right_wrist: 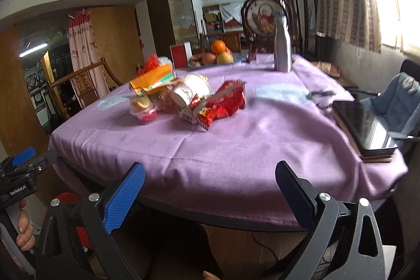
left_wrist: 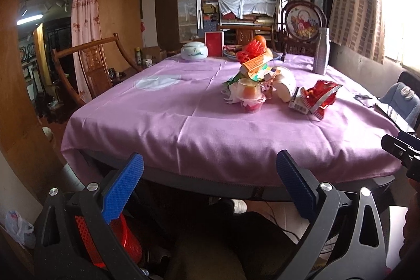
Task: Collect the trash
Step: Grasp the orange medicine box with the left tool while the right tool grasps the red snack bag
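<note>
**Past both claws, mid-worktop: trash pile waits, right side nearer**

Beyond the near edge of the purple-clothed worktop (left_wrist: 199, 127), centre of frame in both views, sits the trash heap: crumpled red foil snack wrapper (right_wrist: 223, 102), tipped white paper cup (right_wrist: 193, 92), clear plastic fruit-jelly cups (left_wrist: 250, 96), orange-and-green cardboard carton (left_wrist: 256, 64).

Left claw (left_wrist: 210, 185): blue pads wide apart, nothing btwn them, hanging just off the worktop's near edge. Right claw (right_wrist: 210, 194): same, spread and empty, also short of the edge.

Key relation: heap lies straight ahead and up-frame of both, well apart from either. In the left wrist view the red wrapper is at the pile's right end, jelly cups toward the left; so right claw looks nearer the wrapper, left nearer the cups. Wrapper's long axis runs roughly across the frame w/ a slight tilt.

Red perforated plastic bin (left_wrist: 126, 238) sits low, lower left of frame, under the worktop — prob. the drop spot.
</note>
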### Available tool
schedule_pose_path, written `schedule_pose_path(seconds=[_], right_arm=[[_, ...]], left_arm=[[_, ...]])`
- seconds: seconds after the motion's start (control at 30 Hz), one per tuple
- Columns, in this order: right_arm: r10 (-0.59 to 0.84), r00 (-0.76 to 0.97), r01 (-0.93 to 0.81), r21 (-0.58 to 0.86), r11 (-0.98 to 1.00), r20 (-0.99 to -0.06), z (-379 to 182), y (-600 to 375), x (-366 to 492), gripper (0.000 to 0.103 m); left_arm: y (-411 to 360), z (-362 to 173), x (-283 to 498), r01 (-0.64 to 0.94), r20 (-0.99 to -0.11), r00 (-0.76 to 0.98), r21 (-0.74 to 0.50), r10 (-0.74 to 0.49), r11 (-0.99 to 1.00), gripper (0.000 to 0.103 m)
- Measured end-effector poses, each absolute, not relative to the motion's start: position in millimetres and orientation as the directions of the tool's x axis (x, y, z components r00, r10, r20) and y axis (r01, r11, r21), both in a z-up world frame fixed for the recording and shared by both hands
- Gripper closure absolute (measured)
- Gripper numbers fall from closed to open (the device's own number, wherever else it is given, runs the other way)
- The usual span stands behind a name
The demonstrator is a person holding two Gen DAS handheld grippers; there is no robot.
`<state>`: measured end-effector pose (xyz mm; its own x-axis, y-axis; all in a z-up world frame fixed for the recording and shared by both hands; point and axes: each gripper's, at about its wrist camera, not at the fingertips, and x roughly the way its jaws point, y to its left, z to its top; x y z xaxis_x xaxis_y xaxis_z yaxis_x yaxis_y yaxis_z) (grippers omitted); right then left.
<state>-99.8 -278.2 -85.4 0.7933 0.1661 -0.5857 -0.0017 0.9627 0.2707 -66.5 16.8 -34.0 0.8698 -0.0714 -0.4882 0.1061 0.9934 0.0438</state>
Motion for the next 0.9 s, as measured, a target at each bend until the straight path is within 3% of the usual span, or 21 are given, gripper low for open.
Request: schedule_pose_path(seconds=[0.2,0.43,0.73,0.9], right_arm=[[0.199,0.737,-0.04,0.252,0.967,-0.646,-106.6,-261.5,-38.4,0.006],[0.252,0.688,-0.06,0.293,0.954,-0.681,-125.6,-252.5,7.0,0.006],[0.206,0.683,-0.079,0.21,0.975,-0.701,-134.7,-244.9,19.9,0.005],[0.21,0.697,-0.106,0.191,0.976,-0.686,-137.4,-247.1,16.0,0.005]], left_arm=[[10.8,-31.0,-4.4,0.138,-0.511,0.854,0.049,-0.094,0.989,0.007],[-23.0,-7.9,79.8,0.27,-0.528,0.82,0.018,-0.22,0.963,0.006],[-94.0,-20.8,142.6,0.422,-0.548,0.794,0.184,-0.263,0.888,0.006],[-113.0,-35.8,160.5,0.431,-0.569,0.791,0.258,-0.225,0.865,0.006]])
